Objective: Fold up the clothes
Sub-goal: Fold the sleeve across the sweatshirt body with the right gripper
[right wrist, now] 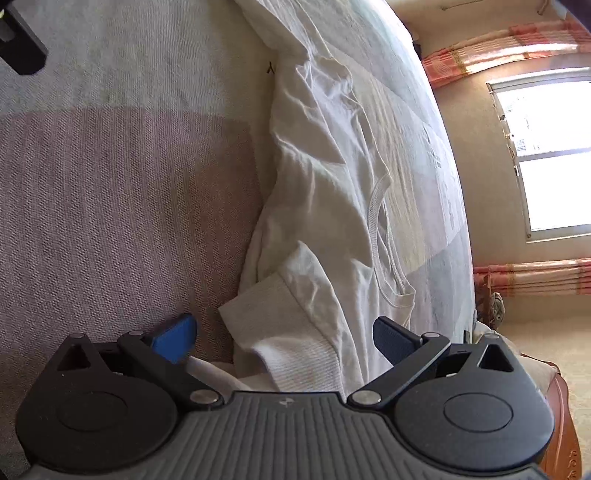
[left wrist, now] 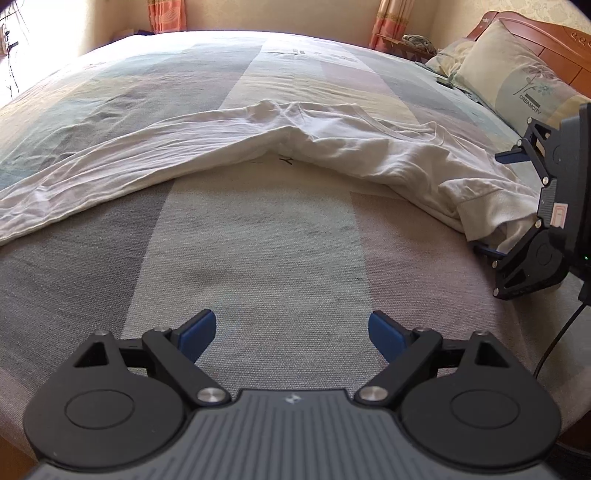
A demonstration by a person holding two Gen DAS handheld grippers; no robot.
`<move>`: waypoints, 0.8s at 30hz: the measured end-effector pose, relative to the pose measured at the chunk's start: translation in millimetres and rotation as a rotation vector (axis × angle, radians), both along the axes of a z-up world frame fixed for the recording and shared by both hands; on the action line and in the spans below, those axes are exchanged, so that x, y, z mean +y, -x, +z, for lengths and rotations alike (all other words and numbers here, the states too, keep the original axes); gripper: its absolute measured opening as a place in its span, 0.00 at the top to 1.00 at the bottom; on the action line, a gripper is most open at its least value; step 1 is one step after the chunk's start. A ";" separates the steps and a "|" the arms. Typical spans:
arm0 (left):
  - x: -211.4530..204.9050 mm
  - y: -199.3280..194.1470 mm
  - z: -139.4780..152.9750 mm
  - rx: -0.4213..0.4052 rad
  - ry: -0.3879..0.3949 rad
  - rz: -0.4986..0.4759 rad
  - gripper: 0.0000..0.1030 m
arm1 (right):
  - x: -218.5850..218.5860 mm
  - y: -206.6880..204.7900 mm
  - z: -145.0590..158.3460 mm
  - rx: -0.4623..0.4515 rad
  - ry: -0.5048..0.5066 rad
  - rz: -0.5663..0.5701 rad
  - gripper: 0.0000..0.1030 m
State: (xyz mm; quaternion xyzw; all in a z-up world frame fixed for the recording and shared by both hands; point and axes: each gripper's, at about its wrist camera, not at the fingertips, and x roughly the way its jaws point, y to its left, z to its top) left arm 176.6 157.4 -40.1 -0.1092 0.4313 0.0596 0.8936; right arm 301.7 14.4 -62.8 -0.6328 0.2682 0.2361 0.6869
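Note:
A white long-sleeved shirt (left wrist: 229, 147) lies crumpled across the patchwork bed sheet (left wrist: 258, 251), with one sleeve trailing to the left. My left gripper (left wrist: 291, 332) hovers open over bare sheet, well short of the shirt, with nothing between its fingers. At the right edge of the left wrist view my right gripper (left wrist: 495, 203) is turned on its side at the shirt's ribbed cuff (left wrist: 480, 214). In the right wrist view the right gripper (right wrist: 284, 334) stands wide open with that cuff (right wrist: 280, 321) lying between its blue pads (right wrist: 177, 334), which do not press on it. The shirt's neckline (right wrist: 380, 221) lies beyond.
Pillows (left wrist: 517, 81) lean against a wooden headboard (left wrist: 546, 33) at the right. A bright window (right wrist: 546, 155) and orange curtains (right wrist: 509, 48) are past the bed's far side. A black cable (left wrist: 554, 347) hangs from the right gripper near the bed's edge.

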 end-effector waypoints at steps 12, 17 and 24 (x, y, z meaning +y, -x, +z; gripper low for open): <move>34.4 -0.2 -7.5 -0.040 0.048 -0.026 0.13 | 14.3 -36.1 69.8 -0.166 -0.185 -0.113 0.00; 39.7 -0.1 -12.3 -0.045 0.071 -0.056 0.12 | -4.9 -55.1 62.5 -0.057 -0.242 -0.263 0.00; 37.0 -9.6 -14.0 -0.046 0.062 -0.125 0.08 | -18.6 -24.8 45.0 -0.074 -0.242 -0.290 0.00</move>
